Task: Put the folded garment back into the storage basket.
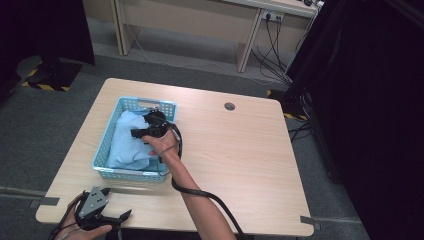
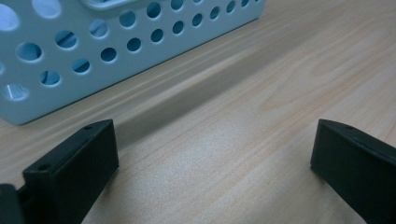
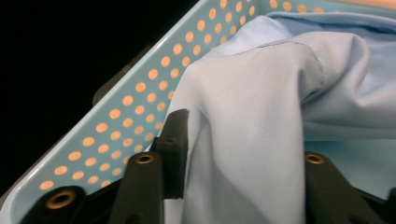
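A light blue perforated basket [image 1: 131, 174] stands on the left half of the wooden table [image 1: 240, 150], with a crumpled light blue cloth [image 1: 126, 144] in it. My right gripper [image 1: 140, 133] reaches into the basket's far right part. In the right gripper view it [image 3: 219, 144] is shut on a fold of the cloth [image 3: 261, 93]; one black finger [image 3: 173, 144] presses its edge, the other is hidden under fabric. The basket wall [image 3: 116, 121] runs along the left. My left gripper [image 1: 117, 202] rests open near the table's front left edge, its jaws [image 2: 215, 154] wide apart over bare wood in front of the basket [image 2: 70, 60].
A round cable hole [image 1: 229, 106] sits in the table's far middle. The right half of the table is bare wood. A pale desk with hanging cables [image 1: 272, 50] stands behind, and dark curtains [image 1: 370, 100] close off the right.
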`<control>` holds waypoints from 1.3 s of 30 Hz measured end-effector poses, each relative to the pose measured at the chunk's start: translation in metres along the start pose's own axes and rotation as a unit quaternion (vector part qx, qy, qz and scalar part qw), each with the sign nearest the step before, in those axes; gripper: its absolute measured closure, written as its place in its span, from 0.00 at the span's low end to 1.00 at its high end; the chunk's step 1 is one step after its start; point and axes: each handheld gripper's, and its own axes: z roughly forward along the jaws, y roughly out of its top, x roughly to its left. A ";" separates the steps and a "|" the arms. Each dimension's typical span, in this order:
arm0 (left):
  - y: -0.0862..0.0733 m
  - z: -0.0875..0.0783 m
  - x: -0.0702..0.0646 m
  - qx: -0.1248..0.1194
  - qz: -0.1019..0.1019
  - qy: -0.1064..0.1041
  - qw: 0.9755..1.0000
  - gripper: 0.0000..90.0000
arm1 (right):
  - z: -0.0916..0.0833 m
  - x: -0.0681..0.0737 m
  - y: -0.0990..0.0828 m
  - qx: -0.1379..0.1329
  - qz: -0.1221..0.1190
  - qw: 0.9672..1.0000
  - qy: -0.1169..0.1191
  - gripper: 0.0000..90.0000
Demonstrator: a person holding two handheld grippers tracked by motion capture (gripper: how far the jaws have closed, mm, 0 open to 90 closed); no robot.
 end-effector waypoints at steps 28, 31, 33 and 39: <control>0.000 0.000 0.000 -0.001 0.000 0.000 1.000 0.00 | -0.028 -0.010 -0.007 0.032 -0.037 0.998 -0.039 0.44; 0.000 0.000 0.000 0.000 0.000 0.000 1.000 0.00 | -0.032 -0.012 -0.008 0.028 -0.036 0.998 -0.039 0.43; 0.000 0.000 0.000 -0.001 0.000 0.000 1.000 0.00 | -0.035 -0.013 -0.008 0.022 -0.037 0.998 -0.039 0.42; 0.000 0.000 0.000 -0.001 -0.001 0.001 1.000 0.00 | -0.043 -0.014 -0.006 0.010 -0.038 0.999 -0.036 0.41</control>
